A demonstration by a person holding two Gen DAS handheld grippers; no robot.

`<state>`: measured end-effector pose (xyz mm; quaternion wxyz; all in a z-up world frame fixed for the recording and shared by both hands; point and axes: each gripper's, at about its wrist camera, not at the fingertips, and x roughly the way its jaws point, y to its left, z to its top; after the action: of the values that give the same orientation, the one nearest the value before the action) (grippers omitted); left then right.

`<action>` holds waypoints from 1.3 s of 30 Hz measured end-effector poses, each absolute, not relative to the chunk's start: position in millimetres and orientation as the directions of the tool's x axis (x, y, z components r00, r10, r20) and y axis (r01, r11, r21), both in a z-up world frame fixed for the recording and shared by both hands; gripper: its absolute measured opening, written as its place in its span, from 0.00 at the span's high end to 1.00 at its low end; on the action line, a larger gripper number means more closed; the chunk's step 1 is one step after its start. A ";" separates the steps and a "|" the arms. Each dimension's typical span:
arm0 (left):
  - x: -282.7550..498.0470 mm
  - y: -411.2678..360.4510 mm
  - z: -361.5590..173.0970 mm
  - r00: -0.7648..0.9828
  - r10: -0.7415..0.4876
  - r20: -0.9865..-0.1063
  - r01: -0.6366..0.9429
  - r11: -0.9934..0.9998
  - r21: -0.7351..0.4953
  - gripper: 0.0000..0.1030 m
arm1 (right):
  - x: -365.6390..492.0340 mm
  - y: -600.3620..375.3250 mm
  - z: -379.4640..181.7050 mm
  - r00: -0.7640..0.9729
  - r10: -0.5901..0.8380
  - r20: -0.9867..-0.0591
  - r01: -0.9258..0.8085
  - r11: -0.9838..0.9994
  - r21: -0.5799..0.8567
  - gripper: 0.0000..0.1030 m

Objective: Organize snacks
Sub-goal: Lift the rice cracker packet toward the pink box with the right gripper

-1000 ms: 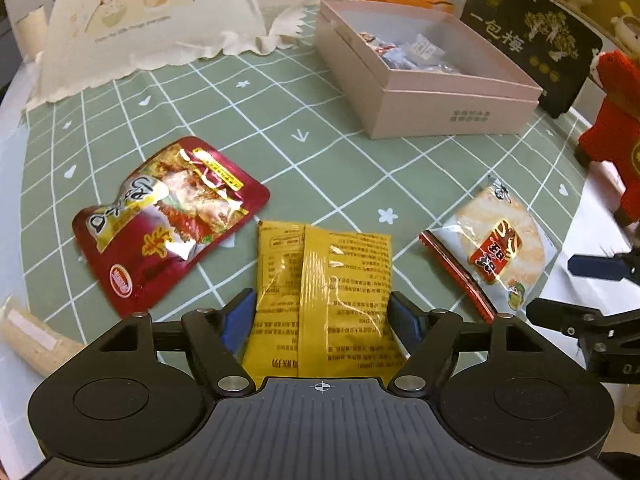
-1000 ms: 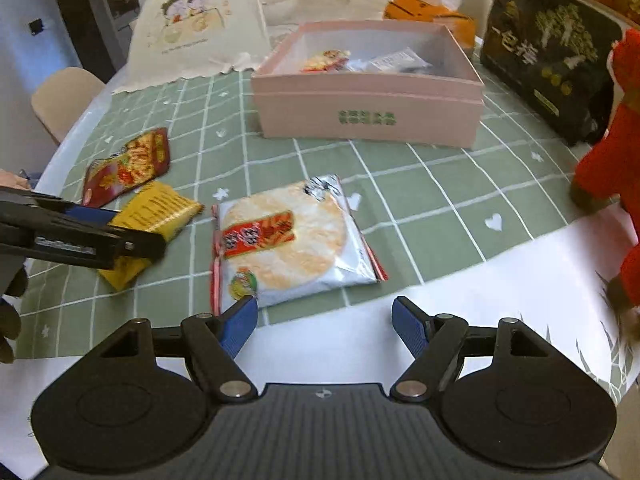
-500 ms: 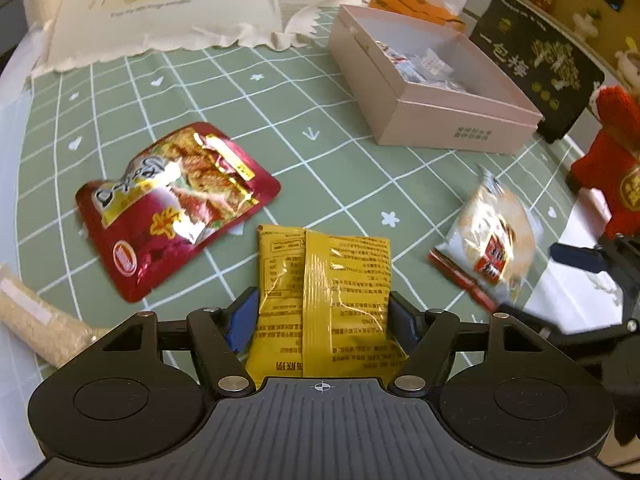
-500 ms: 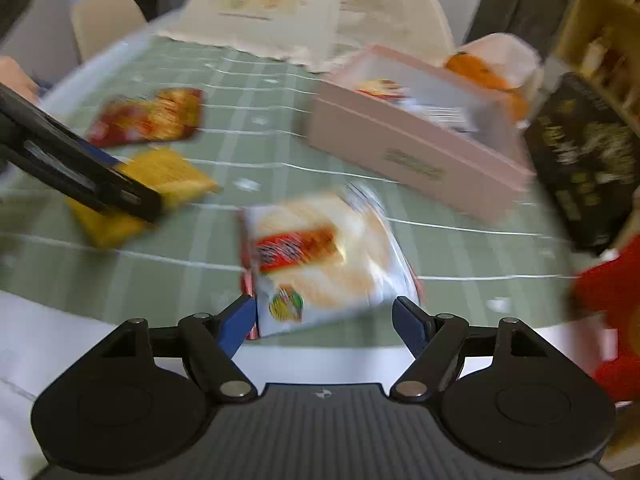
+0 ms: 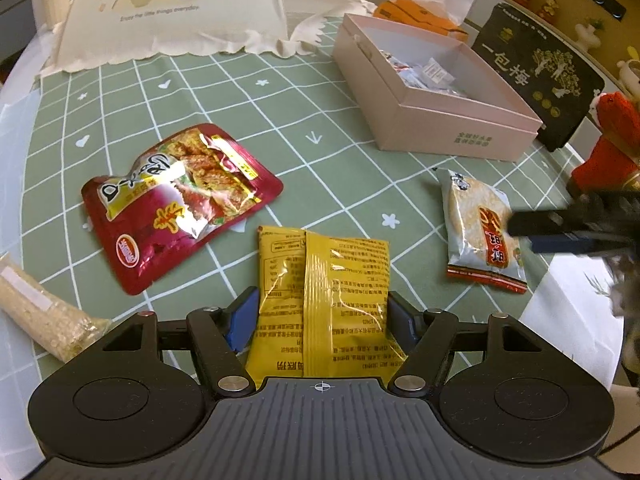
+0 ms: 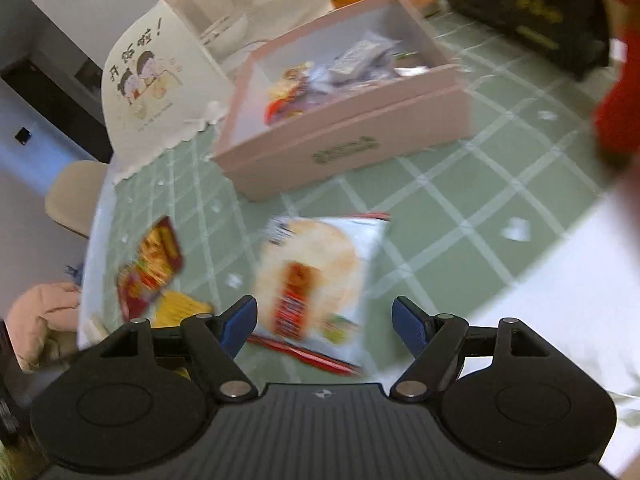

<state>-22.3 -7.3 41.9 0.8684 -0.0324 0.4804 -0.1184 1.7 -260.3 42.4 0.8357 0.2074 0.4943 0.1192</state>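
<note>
- Snacks lay loose on the green checked cloth [image 5: 200, 92], near the pink box [image 5: 448, 128]; the left gripper [image 5: 320, 316] straddled the yellow packet [image 5: 324, 292], its jaws just closing, pads seemingly not yet pressing
- Right gripper [image 6: 324, 320] gaped over the rice-cracker packet [image 6: 312, 272]
- Best to squeeze evenly across each packet's edges before lifting
</note>
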 end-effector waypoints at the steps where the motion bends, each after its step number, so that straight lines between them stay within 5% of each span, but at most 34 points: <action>1: -22.4 -6.6 41.8 0.510 -0.239 -0.826 0.174 0.969 -0.174 0.29 | 6.9 -250.9 42.9 0.482 0.398 -0.781 -0.001 0.891 0.453 0.26; 8: -26.0 -5.0 41.4 0.520 -0.250 -0.817 0.174 0.967 -0.186 0.30 | 32.2 -206.7 35.9 0.473 0.293 -0.831 -0.019 0.946 0.323 0.18; 17: -27.1 -9.4 41.6 0.520 -0.232 -0.822 0.187 0.970 -0.156 0.30 | 23.8 -186.1 30.1 0.517 0.165 -0.840 -0.158 0.983 0.095 0.24; 30: -19.9 -15.3 42.5 0.490 -0.203 -0.848 0.194 0.974 -0.121 0.29 | -14.5 -227.9 64.2 0.603 0.198 -0.773 -0.178 0.978 0.112 0.24; 39: 7.9 -10.1 46.6 0.347 -0.256 -0.902 0.196 0.960 -0.197 0.21 | -22.8 -259.7 52.1 0.598 0.146 -0.788 -0.108 0.989 0.102 0.24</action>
<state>7.9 -10.1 46.6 0.8201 -0.0271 0.5547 -0.1379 -22.8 -259.7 52.1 0.8935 0.0218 0.4429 0.0711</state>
